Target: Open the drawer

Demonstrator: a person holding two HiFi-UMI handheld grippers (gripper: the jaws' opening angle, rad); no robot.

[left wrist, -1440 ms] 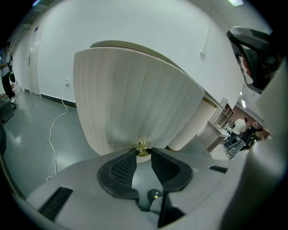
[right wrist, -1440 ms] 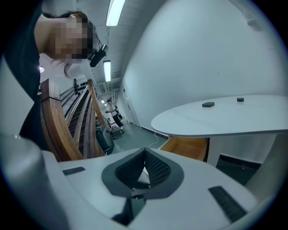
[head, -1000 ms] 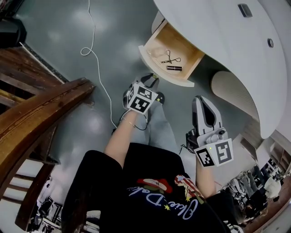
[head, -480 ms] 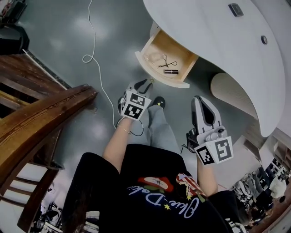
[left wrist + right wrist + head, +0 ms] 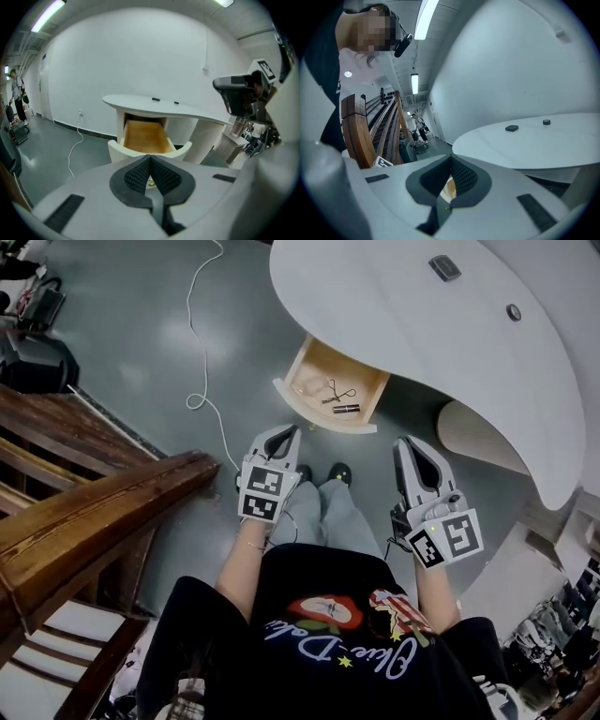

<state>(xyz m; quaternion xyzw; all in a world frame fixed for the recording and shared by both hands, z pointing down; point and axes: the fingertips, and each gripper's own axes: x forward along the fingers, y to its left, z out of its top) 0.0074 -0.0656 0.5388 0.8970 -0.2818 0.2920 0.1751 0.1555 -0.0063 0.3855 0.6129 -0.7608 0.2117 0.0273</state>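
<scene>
Two grippers in the head view, both up in front of the person's dark shirt (image 5: 309,634)

- Far left, 8 to 9 o'clock of the frame: wooden banister (image 5: 94,517) running diagonally
- White cable (image 5: 200,362) snakes over the grey floor (image 5: 122,324), at about 11 o'clock from the left gripper
- Left gripper (image 5: 284,434): points toward 12 o'clock and is angled downward. In the left gripper view its ribbed pads (image 5: 138,176) are pressed together at the tips with nothing between them. Clenched, empty
- Drawer (image 5: 319,418): at about 1 o'clock from the left gripper, apart from it. It stands pulled out from under the white desk (image 5: 403,334), with the wooden interior exposed. Inside lie a thin metal tool like an eyelash curler (image 5: 335,393) and, just beside it toward the front panel, a small dark tube (image 5: 345,410). Neither gripper touches the drawer
- Shoes (image 5: 339,472) are visible on the floor between the two grippers, below the drawer front
- Right gripper (image 5: 410,444): points toward 12 o'clock, with the drawer at about 11 o'clock from it. In the right gripper view the pads (image 5: 461,177) meet at the tips and grasp nothing. Clenched, empty
- Desk top, 1 o'clock of the frame: a dark rectangular object (image 5: 444,268) and a small round dark object (image 5: 513,311), near each other
</scene>
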